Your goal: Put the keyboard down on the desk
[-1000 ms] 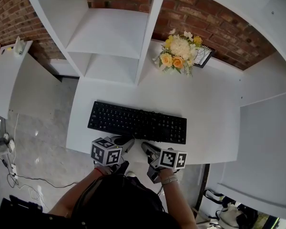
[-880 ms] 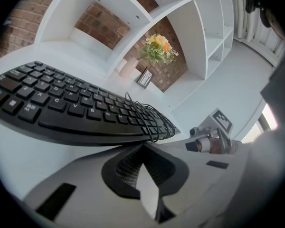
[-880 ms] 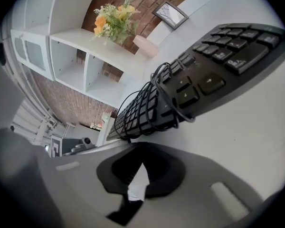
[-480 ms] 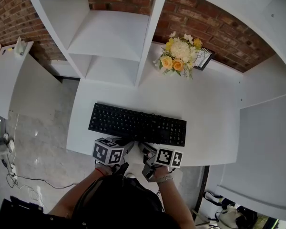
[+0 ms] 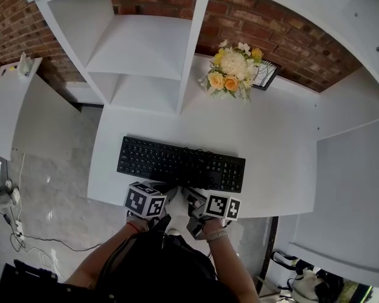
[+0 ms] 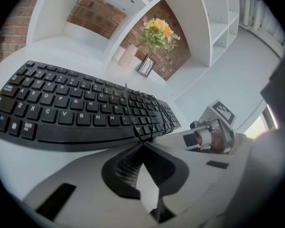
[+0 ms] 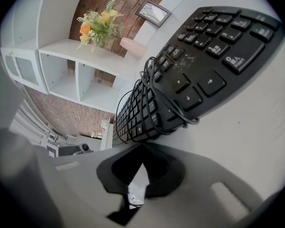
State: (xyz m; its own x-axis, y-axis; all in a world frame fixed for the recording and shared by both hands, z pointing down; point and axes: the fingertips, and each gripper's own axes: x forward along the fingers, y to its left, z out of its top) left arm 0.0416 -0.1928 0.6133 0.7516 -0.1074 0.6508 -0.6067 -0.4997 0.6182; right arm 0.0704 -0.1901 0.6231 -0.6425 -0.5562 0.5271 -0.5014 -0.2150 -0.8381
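The black keyboard (image 5: 181,164), with its cable (image 6: 140,113) wound around it, lies flat on the white desk (image 5: 275,141). It sits just ahead of the left tongs (image 6: 143,144) and the right tongs (image 7: 142,146). Both pairs are pinched closed on nothing. Beyond the keyboard are flowers (image 5: 230,74), white shelves (image 5: 142,43) and a brick wall (image 5: 278,27).

The keyboard (image 5: 180,164) at lower centre was black matt plastic, its keys faintly sheened, with a thin glossy black cable (image 6: 141,115) wrapped round it. The desk (image 5: 278,137) beneath was smooth white board with a dull satin finish, as was the shelf unit (image 5: 139,43) at upper left. Behind them the wall (image 5: 290,36) was rough red brick with pale mortar. The left gripper (image 6: 143,145) and right gripper (image 7: 141,147) had grey matt plastic shells around black inner faces, ribbed on the left one. The floor (image 5: 44,169) at left was polished grey, catching the light.
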